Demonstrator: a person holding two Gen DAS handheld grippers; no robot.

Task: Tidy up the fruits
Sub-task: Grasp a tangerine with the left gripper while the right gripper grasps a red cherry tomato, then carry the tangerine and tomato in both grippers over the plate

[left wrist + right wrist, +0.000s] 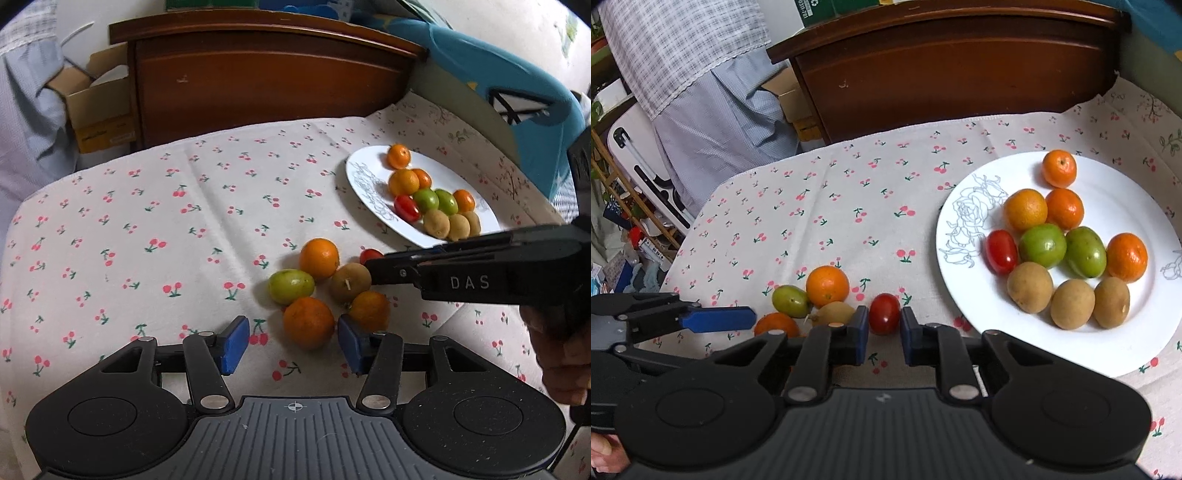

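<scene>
My right tool (883, 332) brackets the loose cherry tomato (884, 313): pads apart, one on either side, a sliver of gap showing on both, so nothing is clamped yet. I judge the step in hand to be picking this tomato for transfer to the white plate (1052, 354), where fruit already lies in rows by kind, with one tomato (1001, 252) at the left end of the green row. The next move calls for a gentle closing, as the skin looks soft, then a lift clear of the brown fruit (833, 313) just beside my left pad.

My left tool (291, 341) stands wide apart around the nearest orange (308, 322), gripping nothing. The remaining loose fruit sits clustered close together near the plate's edge.

The bench carries a cherry-print cloth (820, 206), slightly creased. Behind it stand a dark wooden headboard (953, 66), a cardboard box (98, 107) and hanging checked fabric (687, 48).
</scene>
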